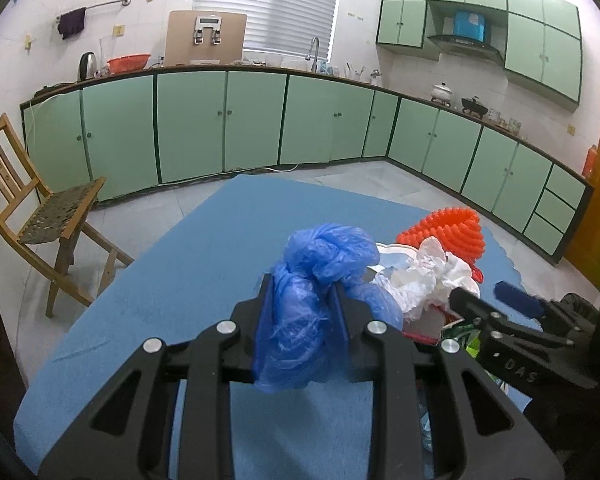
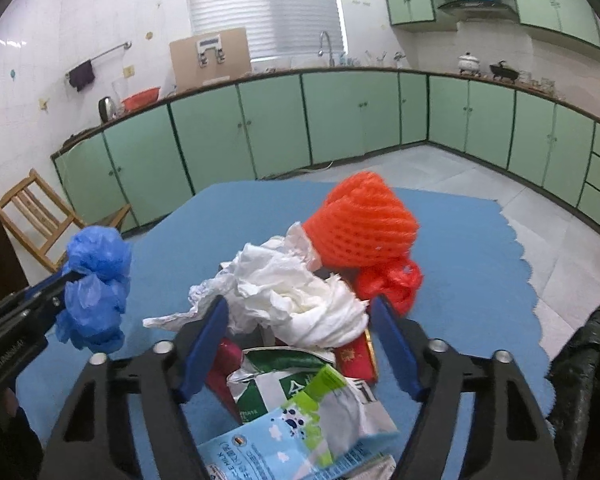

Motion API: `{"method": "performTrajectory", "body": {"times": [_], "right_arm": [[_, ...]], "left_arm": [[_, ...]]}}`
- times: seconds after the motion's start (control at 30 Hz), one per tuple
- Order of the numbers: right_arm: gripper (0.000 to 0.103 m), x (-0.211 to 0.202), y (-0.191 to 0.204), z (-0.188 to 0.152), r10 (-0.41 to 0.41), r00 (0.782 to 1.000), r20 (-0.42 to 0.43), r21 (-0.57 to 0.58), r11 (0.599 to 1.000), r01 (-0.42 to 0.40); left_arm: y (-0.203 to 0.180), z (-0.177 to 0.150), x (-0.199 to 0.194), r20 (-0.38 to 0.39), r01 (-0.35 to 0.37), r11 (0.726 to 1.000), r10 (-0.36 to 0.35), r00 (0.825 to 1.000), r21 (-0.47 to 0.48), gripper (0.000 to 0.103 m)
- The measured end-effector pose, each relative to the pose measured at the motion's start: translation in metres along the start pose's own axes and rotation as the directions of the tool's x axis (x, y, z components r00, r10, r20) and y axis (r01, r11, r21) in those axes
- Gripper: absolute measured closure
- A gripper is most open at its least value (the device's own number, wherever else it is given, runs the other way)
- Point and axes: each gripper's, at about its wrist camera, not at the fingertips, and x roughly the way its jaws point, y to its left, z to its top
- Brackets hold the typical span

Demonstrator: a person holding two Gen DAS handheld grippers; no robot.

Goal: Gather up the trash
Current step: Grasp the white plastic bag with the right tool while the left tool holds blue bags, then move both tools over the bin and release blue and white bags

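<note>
One crumpled blue plastic bag (image 1: pixel 316 280), translucent, knotted, pinched in left tool (image 1: pixel 302 304).

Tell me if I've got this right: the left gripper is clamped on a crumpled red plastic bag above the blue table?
Not quite: the bag is blue, not red. The left wrist view shows the left gripper clamped on a crumpled blue plastic bag above the blue table.

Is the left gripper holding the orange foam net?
No, the left gripper is shut on a blue plastic bag, while the orange foam net lies apart on the pile of trash.
</note>
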Motion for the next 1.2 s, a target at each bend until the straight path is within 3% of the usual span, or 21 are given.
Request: {"method": "performTrajectory", "body": {"times": [0.17, 0.23, 0.73, 1.2], "right_arm": [[0.077, 0.008, 0.001, -0.002, 0.043, 0.998, -0.042, -0.018, 0.999, -0.044], [0.08, 0.007, 0.0, -0.002, 0.063, 0.997, -0.039, -0.021, 0.998, -0.063], [0.081, -0.082, -0.025, 0.017, 0.071, 0.991, 0.117, 0.006, 0.997, -0.072], [0.081, -0.173, -0.084, 0.011, -0.061, 0.977, 0.205, 0.069, 0.996, 0.048]], "left_arm": [[0.0, 0.001, 0.001, 0.004, 0.002, 1.0, -0.002, 1.0, 0.002, 0.077], [-0.001, 0.001, -0.001, 0.008, 0.003, 1.0, -0.003, 1.0, 0.003, 0.077], [-0.031, 0.019, -0.037, 0.084, 0.068, 0.997, -0.071, 0.994, 0.037, 0.077], [-0.117, 0.017, -0.07, 0.096, 0.239, 0.964, -0.251, 0.963, 0.115, 0.077]]}}
